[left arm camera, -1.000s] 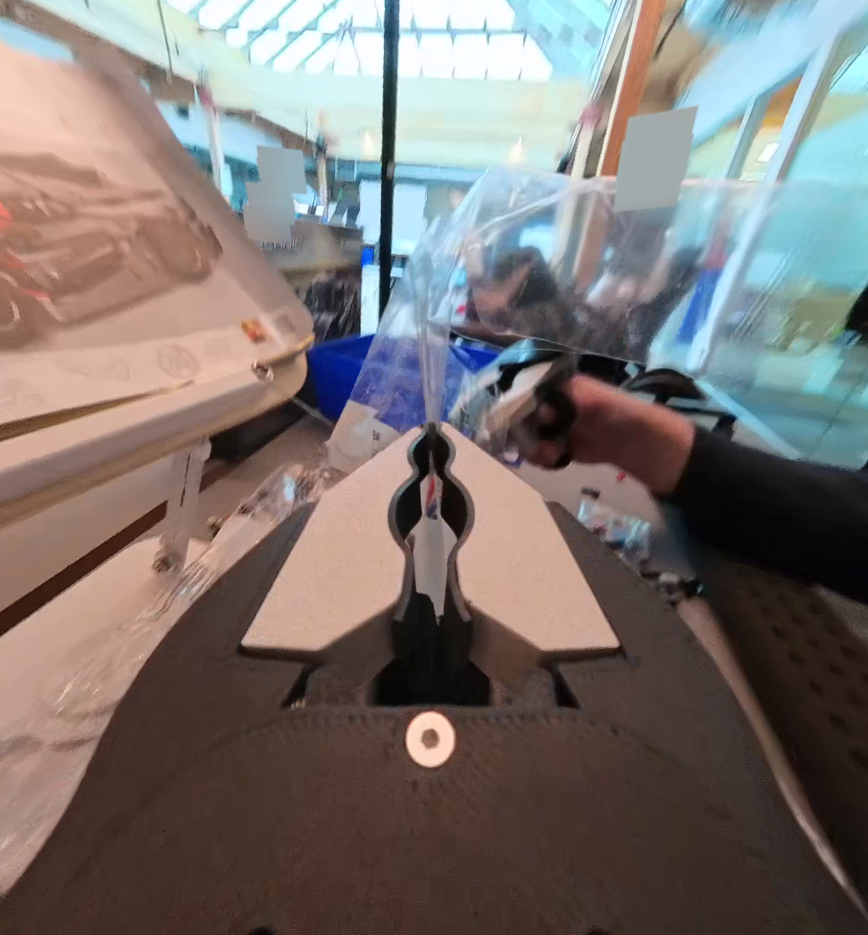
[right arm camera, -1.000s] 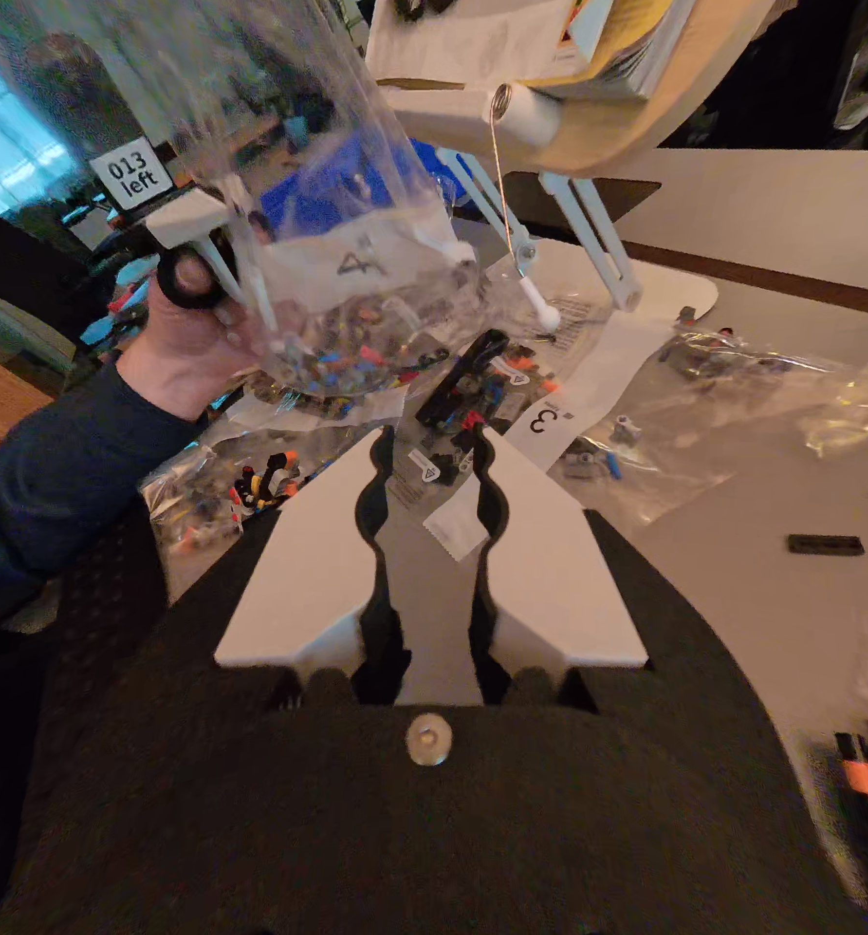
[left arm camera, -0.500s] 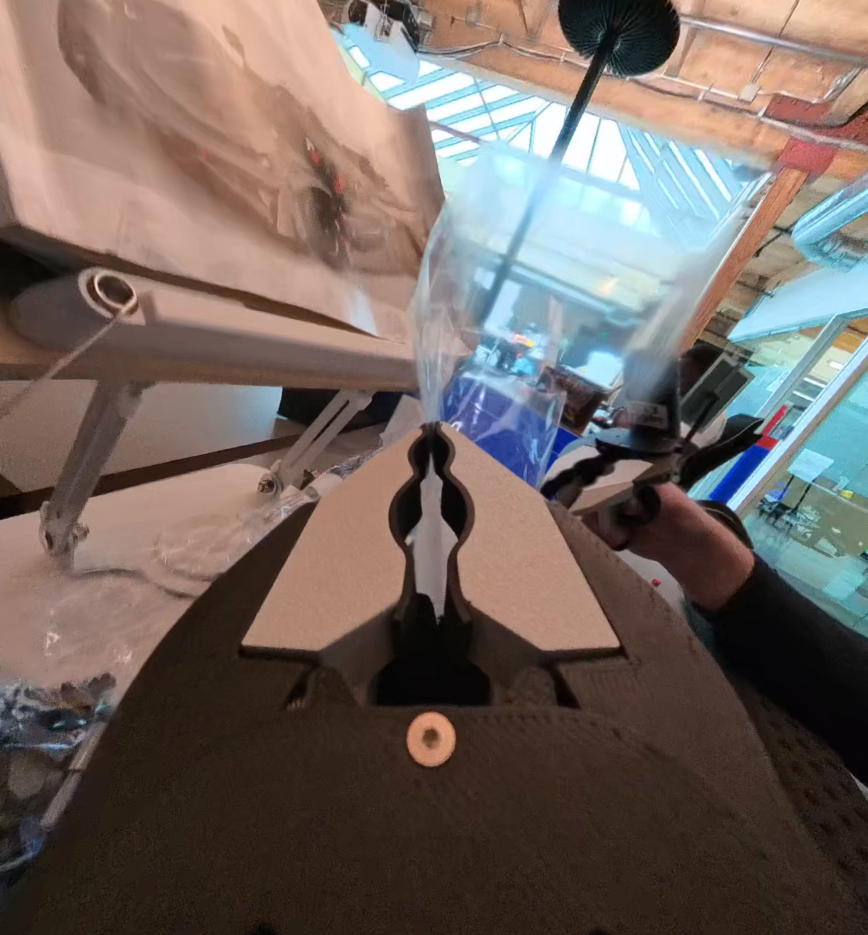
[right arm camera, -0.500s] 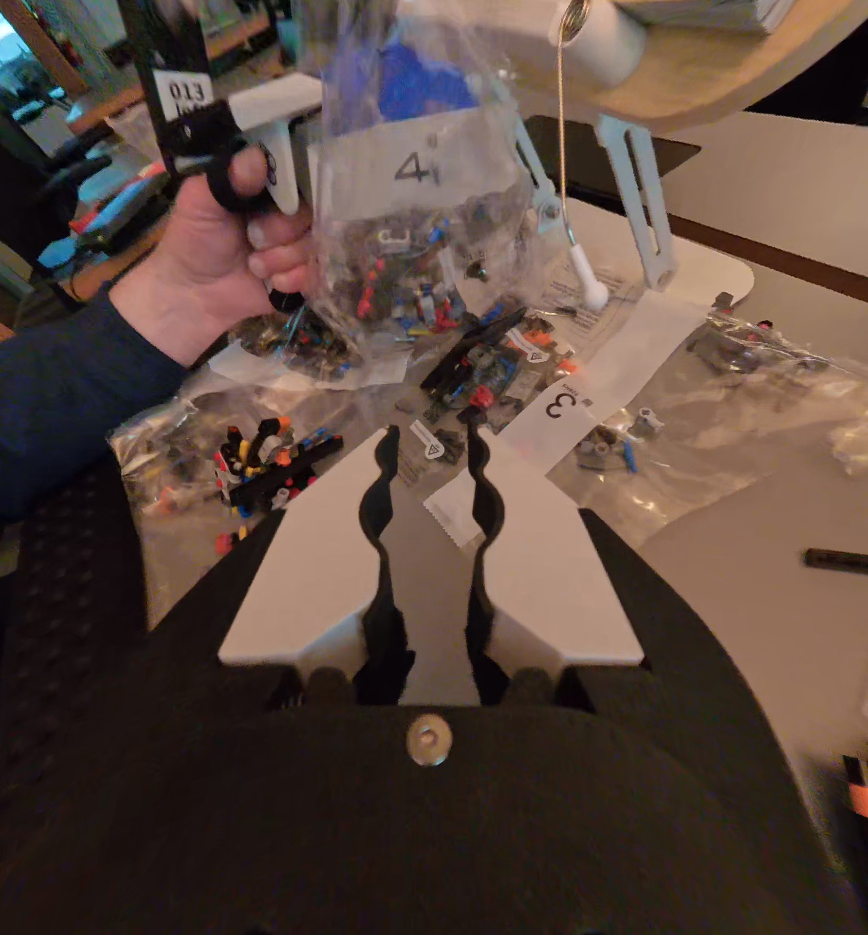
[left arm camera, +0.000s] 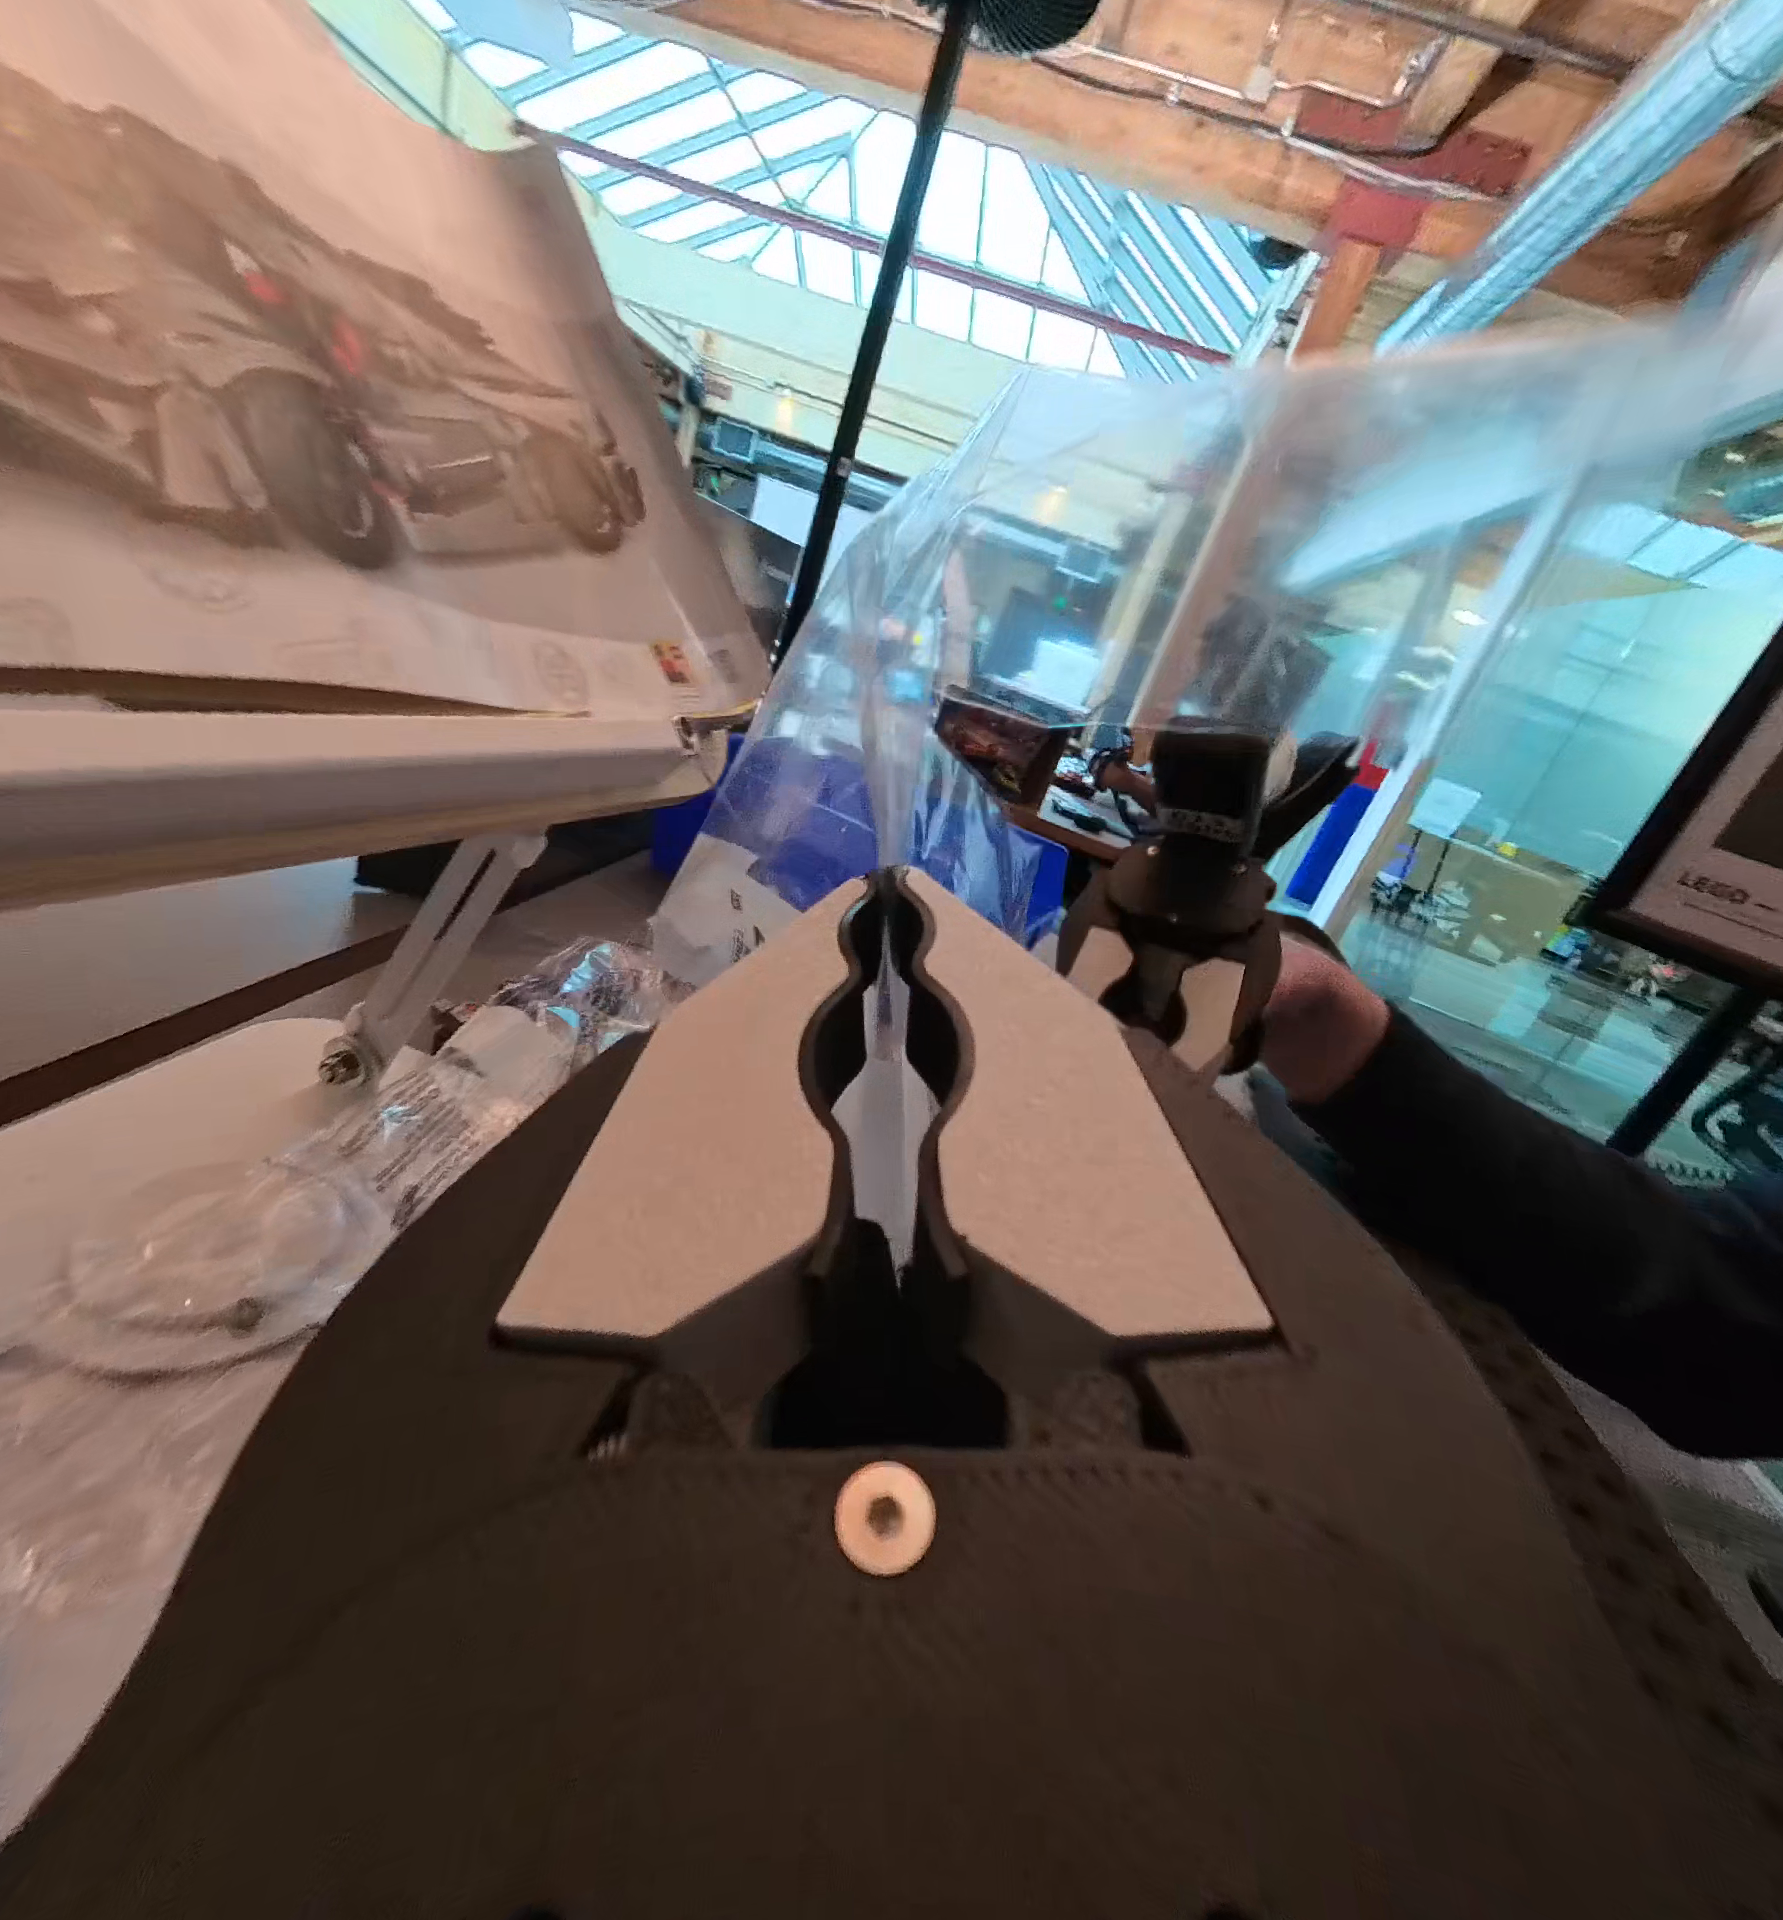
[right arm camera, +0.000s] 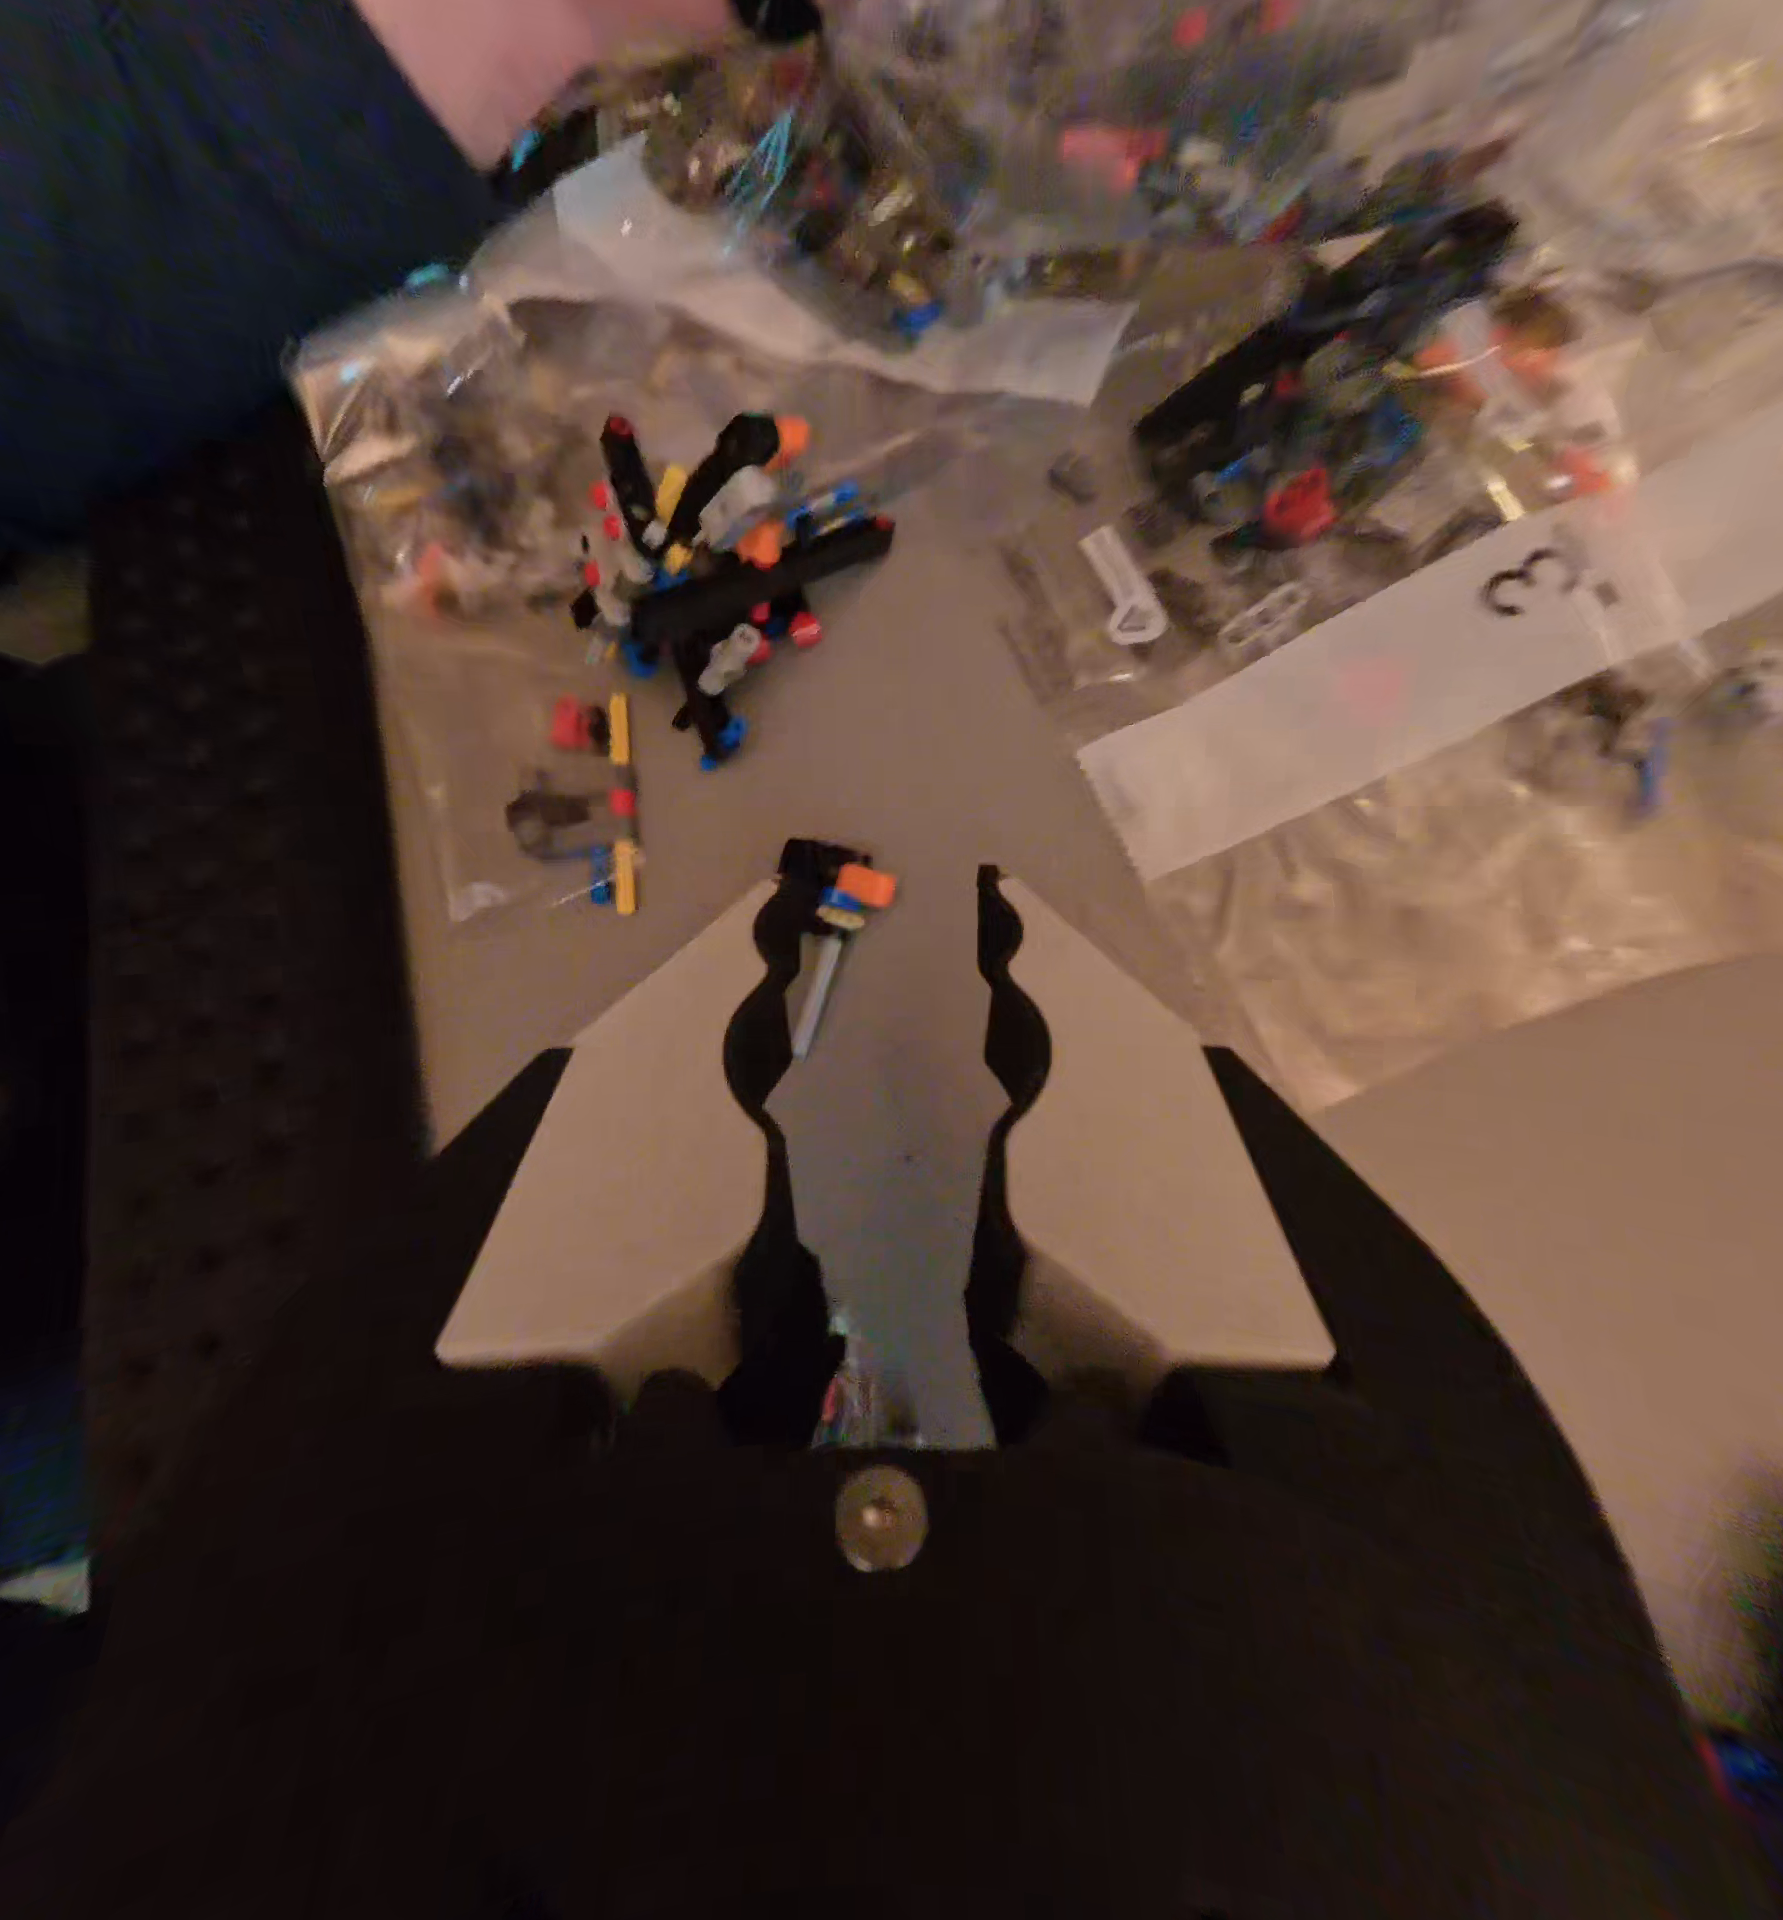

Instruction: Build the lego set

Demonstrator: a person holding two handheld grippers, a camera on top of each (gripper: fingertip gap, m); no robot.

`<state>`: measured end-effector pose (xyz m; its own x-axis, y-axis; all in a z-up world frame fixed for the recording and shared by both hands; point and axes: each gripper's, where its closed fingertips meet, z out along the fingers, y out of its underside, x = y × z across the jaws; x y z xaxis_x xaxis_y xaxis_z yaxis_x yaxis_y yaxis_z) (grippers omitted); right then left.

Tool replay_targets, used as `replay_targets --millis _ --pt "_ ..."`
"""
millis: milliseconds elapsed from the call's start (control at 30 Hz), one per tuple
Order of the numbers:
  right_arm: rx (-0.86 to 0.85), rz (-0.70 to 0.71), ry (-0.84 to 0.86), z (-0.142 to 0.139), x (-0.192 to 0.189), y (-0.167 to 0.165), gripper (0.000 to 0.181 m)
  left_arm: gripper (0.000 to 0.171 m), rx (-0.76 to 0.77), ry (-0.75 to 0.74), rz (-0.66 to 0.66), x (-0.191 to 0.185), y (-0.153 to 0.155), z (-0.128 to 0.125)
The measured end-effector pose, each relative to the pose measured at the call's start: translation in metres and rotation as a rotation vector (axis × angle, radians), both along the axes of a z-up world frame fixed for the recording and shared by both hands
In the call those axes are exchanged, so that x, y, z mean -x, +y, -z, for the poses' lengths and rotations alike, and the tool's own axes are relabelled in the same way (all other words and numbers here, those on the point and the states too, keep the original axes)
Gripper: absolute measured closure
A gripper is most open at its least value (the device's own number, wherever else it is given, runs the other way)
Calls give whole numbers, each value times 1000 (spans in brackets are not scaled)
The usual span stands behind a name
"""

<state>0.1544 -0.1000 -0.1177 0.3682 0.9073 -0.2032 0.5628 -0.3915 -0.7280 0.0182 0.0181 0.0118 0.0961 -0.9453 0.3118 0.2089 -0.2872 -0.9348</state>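
Observation:
My left gripper is shut on the edge of a clear plastic bag and holds it up in the air. In the right wrist view the bag's lower part, filled with small Lego pieces, hangs at the top edge next to the hand. My right gripper is open and empty, pointing down at the grey table. A small piece with an orange, black and blue end and a grey axle lies by its left fingertip. A pile of loose Lego pieces lies just beyond. The right gripper also shows in the left wrist view.
The instruction booklet rests on a white stand at the left. A bag with a white numbered strip and other bags of pieces lie to the right. A flat clear bag lies left of the gripper. The gap from one gripper's tips to the other's is roughly 25 centimetres.
My right gripper has tipped down and come closer to the table, above the loose pieces. My left gripper has kept its hold on the bag and tilted.

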Motion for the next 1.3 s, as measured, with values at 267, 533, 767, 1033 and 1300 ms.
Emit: replay_targets --millis 267,533,767,1033,1300 --pt "19 8 -96 8 -16 -13 156 171 -53 57 70 -17 -20 1" --pt "21 287 -381 1 -131 -51 149 171 -25 61 119 -24 -22 9" --pt "155 410 -545 36 -179 -88 150 171 -32 75 116 -27 -24 10" --pt "174 443 -539 62 -184 -90 163 171 -37 80 114 -27 -25 10" --pt "131 453 -498 61 -185 -87 170 171 -38 79 114 -27 -25 9"
